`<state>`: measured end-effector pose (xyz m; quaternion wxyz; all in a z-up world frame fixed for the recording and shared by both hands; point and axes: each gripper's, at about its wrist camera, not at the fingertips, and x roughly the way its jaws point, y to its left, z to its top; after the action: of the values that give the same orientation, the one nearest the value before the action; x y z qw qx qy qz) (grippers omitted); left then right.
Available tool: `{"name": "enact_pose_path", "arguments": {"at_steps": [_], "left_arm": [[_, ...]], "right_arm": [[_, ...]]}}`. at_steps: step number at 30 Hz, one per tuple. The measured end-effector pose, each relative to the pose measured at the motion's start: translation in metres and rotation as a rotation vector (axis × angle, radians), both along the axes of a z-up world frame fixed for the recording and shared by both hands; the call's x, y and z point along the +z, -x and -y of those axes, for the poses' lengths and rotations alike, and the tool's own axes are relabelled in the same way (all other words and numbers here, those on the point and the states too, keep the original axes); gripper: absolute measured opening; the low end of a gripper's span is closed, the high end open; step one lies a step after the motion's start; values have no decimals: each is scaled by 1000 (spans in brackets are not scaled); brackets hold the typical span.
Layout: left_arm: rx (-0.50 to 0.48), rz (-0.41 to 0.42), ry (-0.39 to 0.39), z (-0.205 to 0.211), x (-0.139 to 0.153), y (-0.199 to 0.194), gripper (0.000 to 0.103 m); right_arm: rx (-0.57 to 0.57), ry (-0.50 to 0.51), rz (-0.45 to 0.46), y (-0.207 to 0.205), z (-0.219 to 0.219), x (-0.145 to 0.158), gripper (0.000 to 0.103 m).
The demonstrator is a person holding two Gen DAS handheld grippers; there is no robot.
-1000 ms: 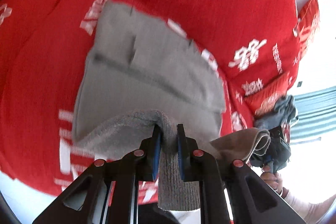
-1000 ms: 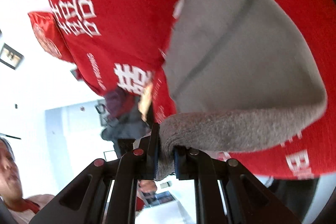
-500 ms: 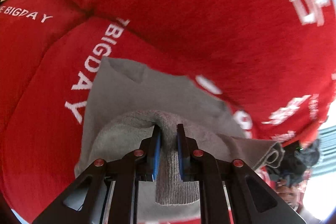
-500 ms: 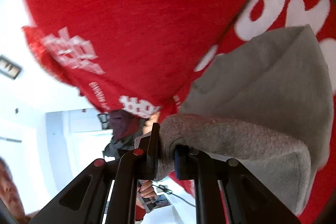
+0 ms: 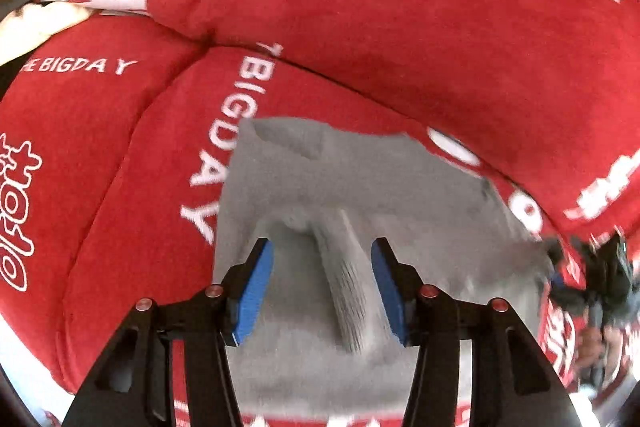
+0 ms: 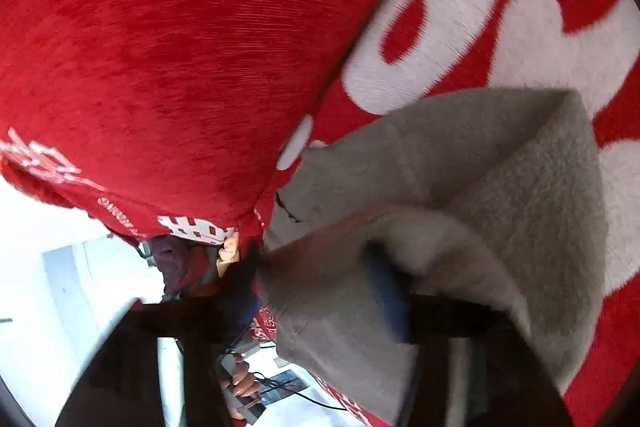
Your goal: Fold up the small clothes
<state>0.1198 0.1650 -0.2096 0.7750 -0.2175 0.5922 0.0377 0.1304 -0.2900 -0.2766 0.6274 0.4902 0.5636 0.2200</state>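
Grey garment let go onto the red cushion

The left gripper (image 5: 322,287) stands spread, its blue pads (image 5: 254,291) either side of a ribbed fold of the grey knit garment (image 5: 360,195), which lies on the red printed cushion (image 5: 120,187) ahead of the fingers; the right gripper (image 6: 312,287) is blurred and half under cloth, so its grip is unclear; pulling away may snag and undo the fold.

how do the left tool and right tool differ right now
The left tool is sharp in its view, both blue pads bare; the right tool is motion-blurred, one blue pad showing. The grey garment lies in a ridge between the left tool's pads but drapes over the right tool. Both look open, gripping nothing.
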Motion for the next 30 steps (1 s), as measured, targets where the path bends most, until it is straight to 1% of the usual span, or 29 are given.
{"name": "enact_pose_path", "arguments": {"at_steps": [1, 2, 3, 5, 6, 8, 11, 14, 16, 18, 22, 23, 24, 26, 28, 30], "left_arm": [[-25, -12, 22, 3, 1, 3, 53], [-60, -36, 57, 8, -1, 7, 53], [-94, -64, 91, 14, -6, 10, 53], [-150, -109, 131, 26, -17, 14, 53], [-177, -128, 149, 34, -25, 13, 53], [-201, -147, 182, 48, -36, 9, 53], [-210, -124, 206, 65, -42, -5, 53], [-183, -93, 213, 71, -42, -25, 53], [-155, -69, 194, 70, -41, -39, 53], [-104, -38, 154, 64, -39, -53, 53], [34, 28, 77, 39, -25, -76, 53], [62, 44, 56, 33, -19, -80, 53], [77, 58, 43, 27, -13, -83, 53], [80, 71, 19, 20, -2, -83, 53], [53, 65, -12, 17, 5, -79, 53], [20, 35, -43, 15, 8, -71, 53]], "right_arm": [[14, 16, 18, 2, -1, 8, 67], [35, 35, 39, 7, -2, 17, 63], [54, 42, 58, 12, -3, 25, 51], [93, 77, 80, 21, -7, 33, 37], [106, 86, 84, 23, -8, 34, 33], [164, 127, 72, 27, -18, 26, 30], [226, 177, 42, 24, -33, 7, 30], [244, 219, 65, 11, -41, -2, 30], [208, 235, 81, -2, -38, -3, 30], [149, 251, 84, -14, -32, -4, 30], [27, 238, 51, -34, -11, -10, 30], [13, 241, 51, -36, -7, -10, 33], [-2, 248, 52, -39, -2, -8, 47], [-22, 249, 59, -39, 5, -4, 65], [-20, 233, 63, -37, 9, -1, 65], [3, 237, 82, -31, 11, 8, 65]]}}
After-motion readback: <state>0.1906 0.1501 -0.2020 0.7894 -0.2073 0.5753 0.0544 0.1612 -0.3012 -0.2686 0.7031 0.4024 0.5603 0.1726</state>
